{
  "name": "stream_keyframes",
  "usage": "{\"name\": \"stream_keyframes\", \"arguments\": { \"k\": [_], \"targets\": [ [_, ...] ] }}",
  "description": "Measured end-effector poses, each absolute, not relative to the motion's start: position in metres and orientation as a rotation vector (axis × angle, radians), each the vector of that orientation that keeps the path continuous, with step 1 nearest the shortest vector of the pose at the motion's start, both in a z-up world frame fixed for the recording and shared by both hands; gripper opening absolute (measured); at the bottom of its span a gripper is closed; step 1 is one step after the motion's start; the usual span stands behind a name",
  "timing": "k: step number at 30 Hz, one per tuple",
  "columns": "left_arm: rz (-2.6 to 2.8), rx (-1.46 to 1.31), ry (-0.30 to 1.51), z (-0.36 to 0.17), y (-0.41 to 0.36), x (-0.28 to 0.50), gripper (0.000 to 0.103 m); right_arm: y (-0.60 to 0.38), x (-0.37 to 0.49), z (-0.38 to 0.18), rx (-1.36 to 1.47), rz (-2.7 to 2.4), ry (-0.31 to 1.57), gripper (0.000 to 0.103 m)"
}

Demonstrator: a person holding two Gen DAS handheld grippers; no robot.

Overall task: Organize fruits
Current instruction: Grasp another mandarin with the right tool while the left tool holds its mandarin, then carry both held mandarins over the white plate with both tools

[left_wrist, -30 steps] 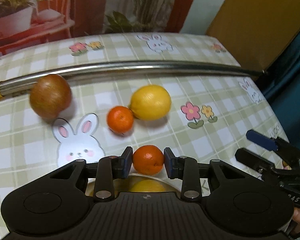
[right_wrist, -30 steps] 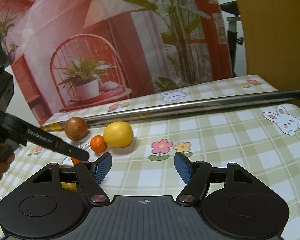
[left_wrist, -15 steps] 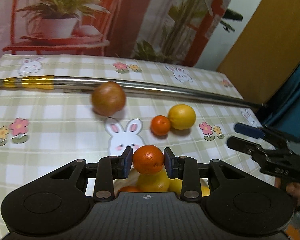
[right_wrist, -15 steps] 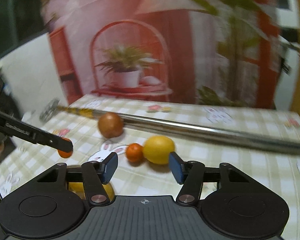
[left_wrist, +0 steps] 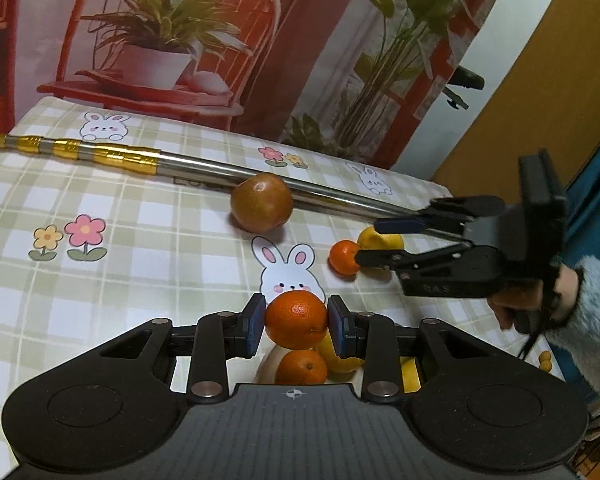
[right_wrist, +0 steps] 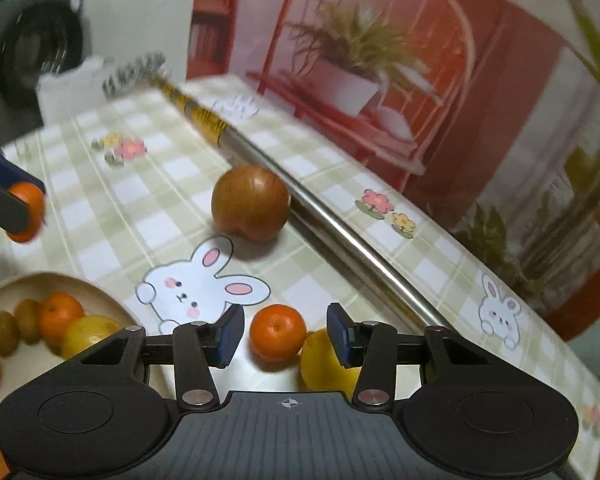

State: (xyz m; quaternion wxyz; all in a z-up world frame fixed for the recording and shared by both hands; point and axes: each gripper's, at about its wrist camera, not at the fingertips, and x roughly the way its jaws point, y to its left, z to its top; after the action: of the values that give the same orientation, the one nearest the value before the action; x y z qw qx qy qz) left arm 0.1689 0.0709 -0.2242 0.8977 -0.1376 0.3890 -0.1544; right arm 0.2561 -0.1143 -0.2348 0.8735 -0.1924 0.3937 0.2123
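— So what is the surface like?
— A table under a green-and-white checked cloth (left_wrist: 148, 216) printed with white rabbits and small flowers. A long steel pole with gold bands (left_wrist: 204, 166) lies across its far part. Behind the table hangs a backdrop picturing a red chair and potted plants (left_wrist: 156, 40), an ochre panel stands to one side, and the right wrist view shows what looks like a washing machine (right_wrist: 28, 48) in the corner, blurred.
— Any container?
— A shallow beige plate (right_wrist: 96, 294) at the near edge of the table. It holds a small orange (right_wrist: 60, 314), a yellow fruit (right_wrist: 88, 334) and a couple of small greenish-brown fruits (right_wrist: 14, 326); more orange fruit shows at the frame's edge.
— And the loose fruit?
— A round brown apple-like fruit (left_wrist: 262, 202) rests against the pole. A small mandarin (right_wrist: 278, 332) touches a yellow lemon (right_wrist: 324, 360) on the cloth.
— The grippers?
— The left gripper (left_wrist: 296, 324) is clamped on a bright orange mandarin (left_wrist: 296, 318), lifted above the plate's fruit. The right gripper (right_wrist: 280, 334) is spread wide and empty, its fingers either side of the small mandarin, not touching it. A hand in a pale blue fuzzy sleeve (left_wrist: 596, 300) holds it.
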Motion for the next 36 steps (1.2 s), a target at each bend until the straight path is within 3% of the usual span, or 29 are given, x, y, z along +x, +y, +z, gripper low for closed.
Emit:
{"name": "stream_keyframes", "arguments": {
  "k": [16, 36],
  "targets": [
    [-0.332, -0.289, 0.809, -0.236, 0.074, 0.163, 0.035, -0.083, 0.281, -0.263, -0.633, 0.505, 0.961, 0.034],
    [-0.411, -0.169, 0.848, -0.235, 0.04, 0.127, 0.035, -0.129, 0.155, -0.216, -0.02, 0.49, 0.718, 0.034]
  ]
}}
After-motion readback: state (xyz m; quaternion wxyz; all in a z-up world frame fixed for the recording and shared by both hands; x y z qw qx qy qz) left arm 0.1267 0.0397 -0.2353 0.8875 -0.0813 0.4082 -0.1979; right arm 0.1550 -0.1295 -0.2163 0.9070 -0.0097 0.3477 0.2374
